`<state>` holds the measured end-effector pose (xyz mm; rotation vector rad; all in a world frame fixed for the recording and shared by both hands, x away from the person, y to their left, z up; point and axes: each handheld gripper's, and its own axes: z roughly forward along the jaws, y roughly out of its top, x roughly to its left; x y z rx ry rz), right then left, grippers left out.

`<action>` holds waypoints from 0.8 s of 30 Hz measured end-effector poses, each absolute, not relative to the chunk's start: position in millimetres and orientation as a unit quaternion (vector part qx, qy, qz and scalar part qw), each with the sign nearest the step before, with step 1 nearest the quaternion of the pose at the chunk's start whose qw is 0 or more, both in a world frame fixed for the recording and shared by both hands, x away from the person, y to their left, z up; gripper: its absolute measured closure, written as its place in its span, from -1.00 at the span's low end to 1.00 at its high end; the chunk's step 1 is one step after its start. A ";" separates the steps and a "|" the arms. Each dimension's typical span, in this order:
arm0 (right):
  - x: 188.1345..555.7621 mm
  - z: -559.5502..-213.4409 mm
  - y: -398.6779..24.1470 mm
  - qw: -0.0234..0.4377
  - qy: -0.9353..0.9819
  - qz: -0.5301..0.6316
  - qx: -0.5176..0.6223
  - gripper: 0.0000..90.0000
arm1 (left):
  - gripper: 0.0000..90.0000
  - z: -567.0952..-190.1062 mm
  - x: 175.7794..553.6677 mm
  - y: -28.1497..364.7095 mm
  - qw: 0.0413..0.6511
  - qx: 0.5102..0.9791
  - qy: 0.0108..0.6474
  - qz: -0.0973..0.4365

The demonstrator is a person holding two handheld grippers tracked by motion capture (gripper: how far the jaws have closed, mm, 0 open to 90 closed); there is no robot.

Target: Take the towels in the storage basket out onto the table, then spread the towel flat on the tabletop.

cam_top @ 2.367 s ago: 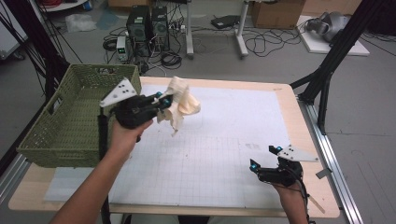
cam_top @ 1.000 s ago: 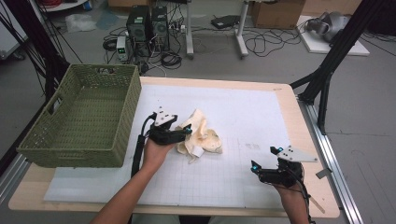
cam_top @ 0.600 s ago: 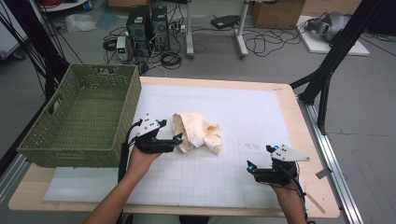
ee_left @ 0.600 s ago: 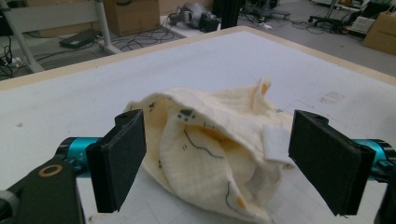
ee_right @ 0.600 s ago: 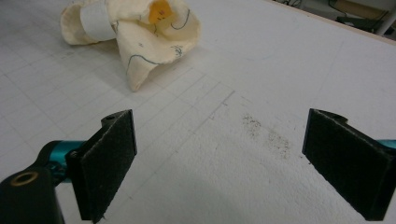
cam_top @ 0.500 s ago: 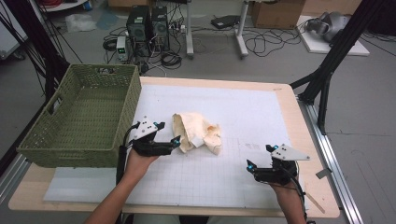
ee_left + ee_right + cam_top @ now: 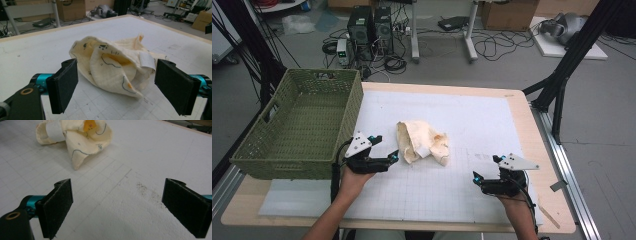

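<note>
Open mat [image 7: 492, 125] lay all round the crumpled cloth [image 7: 422, 142]; only the green basket [image 7: 302, 125] blocked the left side

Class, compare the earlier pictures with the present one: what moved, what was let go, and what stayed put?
The left hand-held gripper carried the cream cloth from beside the green basket down onto the white mat, its jaws have just been opening, and it let go and drew back. The right hand-held gripper and the basket stayed in place.
</note>
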<state>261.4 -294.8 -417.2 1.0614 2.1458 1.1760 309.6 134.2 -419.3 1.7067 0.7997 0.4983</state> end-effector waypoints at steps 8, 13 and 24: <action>263.5 -415.9 -291.0 0.227 0.780 0.436 0.386 -0.80 | -0.55 -417.5 304.4 148.6 0.564 0.715 0.351 0.219; 269.8 -416.7 -279.5 0.209 0.797 0.428 0.372 -0.80 | -0.55 -414.6 303.7 154.5 0.568 0.708 0.353 0.226; 285.9 -418.8 -253.5 0.189 0.819 0.421 0.342 -0.80 | -0.54 -418.6 301.3 151.6 0.559 0.722 0.346 0.216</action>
